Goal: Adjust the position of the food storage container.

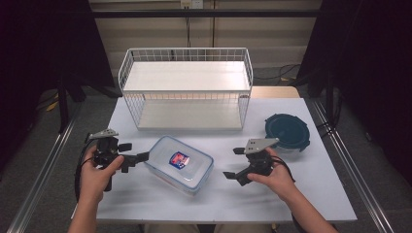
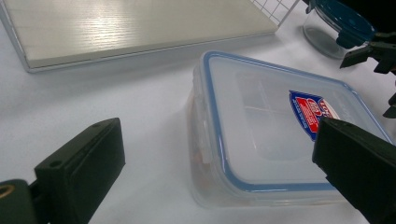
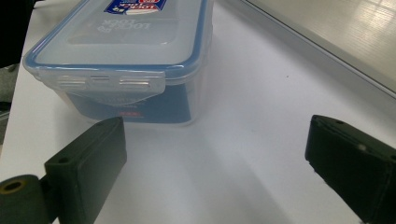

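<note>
A clear rectangular box with a blue-rimmed snap lid [image 1: 179, 164] lies on the white table [image 1: 145, 204] between my two grippers. My left gripper [image 1: 134, 153] stands open at the box's left end, jaws wide; in the left gripper view the box [image 2: 275, 126] sits just ahead between them. My right gripper [image 1: 234, 163] is open too, a short way right of the box and apart from it. In the right gripper view the box [image 3: 126, 60] lies ahead to the left, its latch flap facing me.
A white wire two-tier shelf rack [image 1: 187, 87] stands at the back of the table. A round glass container with a dark blue lid [image 1: 287, 131] sits at the right, behind my right gripper. Metal rails run along both table sides.
</note>
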A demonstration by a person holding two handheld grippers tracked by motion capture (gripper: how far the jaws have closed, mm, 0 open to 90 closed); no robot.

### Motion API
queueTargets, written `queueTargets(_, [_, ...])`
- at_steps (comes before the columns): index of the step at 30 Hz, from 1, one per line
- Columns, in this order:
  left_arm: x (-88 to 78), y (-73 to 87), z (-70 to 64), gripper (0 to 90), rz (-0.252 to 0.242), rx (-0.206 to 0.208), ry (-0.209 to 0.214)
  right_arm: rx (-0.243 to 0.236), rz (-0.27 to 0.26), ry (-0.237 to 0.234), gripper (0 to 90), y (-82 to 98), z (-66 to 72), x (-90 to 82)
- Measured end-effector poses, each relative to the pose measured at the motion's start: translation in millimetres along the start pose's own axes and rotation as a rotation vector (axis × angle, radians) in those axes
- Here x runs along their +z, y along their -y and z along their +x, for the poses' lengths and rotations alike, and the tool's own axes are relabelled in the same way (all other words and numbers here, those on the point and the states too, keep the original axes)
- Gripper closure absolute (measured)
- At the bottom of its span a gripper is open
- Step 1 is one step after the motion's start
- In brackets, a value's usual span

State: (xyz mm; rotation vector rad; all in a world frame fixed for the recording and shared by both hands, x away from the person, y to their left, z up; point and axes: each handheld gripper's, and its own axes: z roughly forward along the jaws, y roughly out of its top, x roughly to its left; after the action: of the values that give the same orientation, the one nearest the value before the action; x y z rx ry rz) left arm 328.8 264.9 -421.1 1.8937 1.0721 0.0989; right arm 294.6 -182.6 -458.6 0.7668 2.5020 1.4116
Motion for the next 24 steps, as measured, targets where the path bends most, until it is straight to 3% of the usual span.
queueTargets(5, [-0.5, 0.8, -0.9, 2.3, 0.007, 0.011, -0.003, -0.003, 0.004, -0.01, 5.3, -0.2, 2.1, 1.6])
queueTargets(9, [0.6, 2.5, -3.9, 2.3, 0.028, 0.038, 0.027, -0.005, 0.01, -0.01, 5.5, -0.9, 2.9, 2.8])
queueTargets(14, [3.1, 4.4, -11.6, 1.5, 0.073, 0.108, 0.009, -0.006, 0.002, -0.005, 5.5, -2.6, 0.3, 1.7])
queueTargets(17, [1.2, 5.8, -13.7, 2.2, 0.093, 0.12, -0.007, 0.002, -0.005, 0.003, 5.5, -3.1, -1.7, 0.6])
queueTargets(24, [-5.0, 12.0, -19.2, 32.0, 0.137, 0.14, 0.044, 0.003, -0.004, -0.003, 5.5, -5.5, -4.0, 4.7])
